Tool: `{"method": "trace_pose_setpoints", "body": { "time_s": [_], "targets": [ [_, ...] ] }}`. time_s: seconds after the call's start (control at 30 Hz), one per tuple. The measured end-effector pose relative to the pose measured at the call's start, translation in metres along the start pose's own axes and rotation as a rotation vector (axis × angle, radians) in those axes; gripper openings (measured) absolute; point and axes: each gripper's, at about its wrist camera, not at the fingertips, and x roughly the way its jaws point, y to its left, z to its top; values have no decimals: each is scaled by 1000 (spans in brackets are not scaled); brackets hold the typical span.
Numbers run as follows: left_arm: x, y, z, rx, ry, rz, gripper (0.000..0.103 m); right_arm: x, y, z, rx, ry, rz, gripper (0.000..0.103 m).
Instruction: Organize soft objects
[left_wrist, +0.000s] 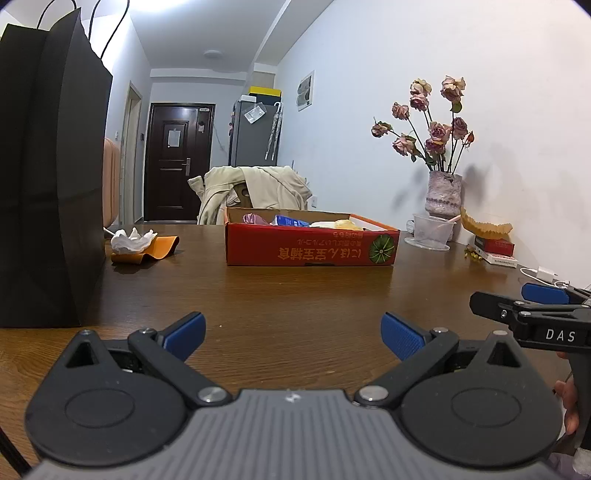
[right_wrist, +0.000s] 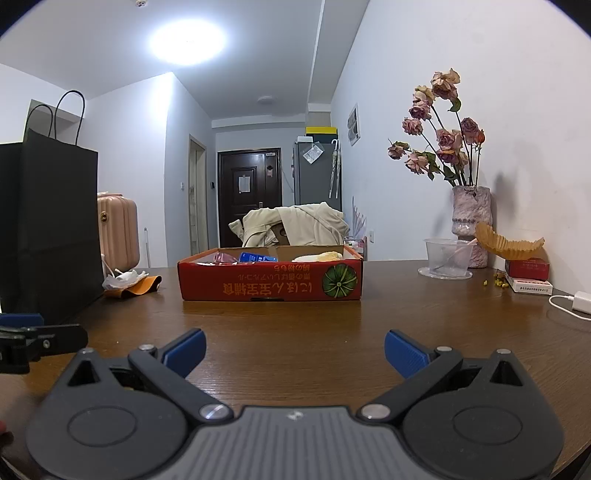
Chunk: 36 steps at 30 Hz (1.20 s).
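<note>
A shallow red cardboard box (left_wrist: 310, 247) (right_wrist: 269, 282) sits on the brown wooden table (left_wrist: 295, 295) (right_wrist: 424, 317), ahead of both grippers. It holds a pink item (left_wrist: 255, 219), a blue packet (left_wrist: 290, 221) and a pale yellow soft item (left_wrist: 341, 224). A crumpled white tissue (left_wrist: 132, 240) (right_wrist: 123, 278) lies on an orange strip (left_wrist: 162, 247) at the left. My left gripper (left_wrist: 293, 334) is open and empty, low over the table. My right gripper (right_wrist: 295, 352) is open and empty, beside it on the right.
A tall black paper bag (left_wrist: 48, 177) (right_wrist: 48, 229) stands at the left. By the right wall are a vase of dried roses (left_wrist: 443, 195), a clear plastic cup (left_wrist: 430, 230), small boxes (left_wrist: 495, 249) and a white charger (right_wrist: 580, 299). A coat-draped chair (left_wrist: 255, 192) is behind the table.
</note>
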Motion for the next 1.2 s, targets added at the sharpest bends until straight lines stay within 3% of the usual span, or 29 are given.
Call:
{"method": "trace_pose_setpoints", "body": {
  "time_s": [1.2],
  "targets": [
    [-1,3,-2,9,-25,-3,103,-2,-1,1,-1,1,-3,103]
  ]
}}
